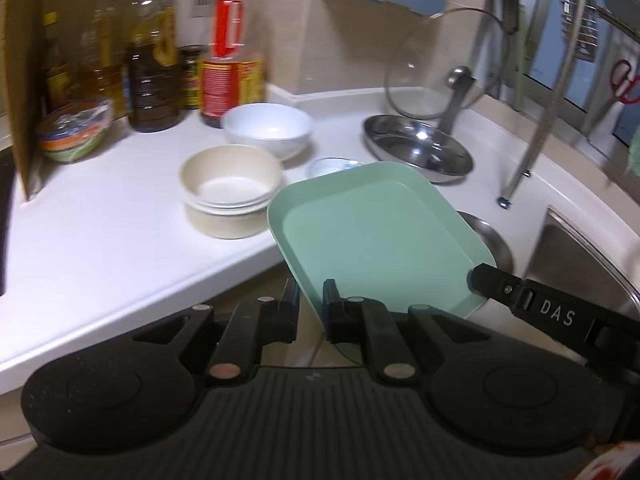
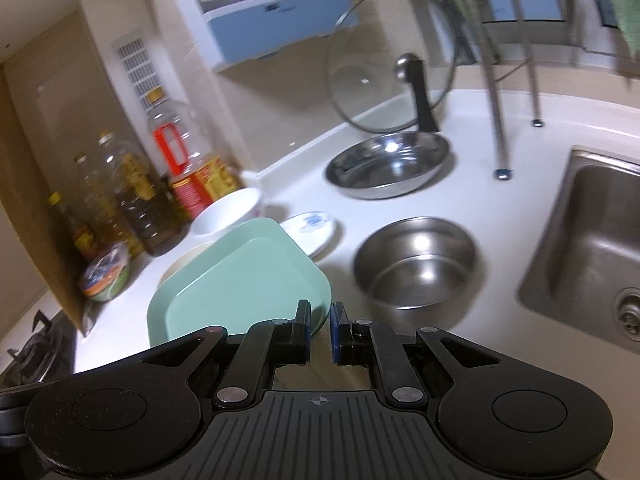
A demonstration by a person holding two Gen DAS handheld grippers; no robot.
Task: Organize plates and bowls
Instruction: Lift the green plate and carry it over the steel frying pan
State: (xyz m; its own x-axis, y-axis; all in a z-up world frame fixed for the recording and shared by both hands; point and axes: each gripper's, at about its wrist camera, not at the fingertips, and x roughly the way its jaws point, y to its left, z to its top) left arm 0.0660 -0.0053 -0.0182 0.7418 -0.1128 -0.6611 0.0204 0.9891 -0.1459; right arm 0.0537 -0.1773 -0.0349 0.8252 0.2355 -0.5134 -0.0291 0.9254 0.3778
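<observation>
Both my tongs, left [image 1: 311,308] and right [image 2: 320,330], were clamped on the green plate [image 1: 376,236], mid-carry beside the cream bowls [image 1: 230,196]; next I'd guess setting it down flat.

White countertop [image 2: 500,208] meets beige wall [image 1: 344,40], steel sink [image 2: 592,248] alongside.

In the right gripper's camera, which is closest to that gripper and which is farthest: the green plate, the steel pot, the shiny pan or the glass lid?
1. Green plate: gripped in the right gripper, to the left.
2. Steel pot: just ahead, slightly right.
3. Shiny pan: farther back on the counter.
4. Glass lid: farthest, standing upright behind the pan.
</observation>
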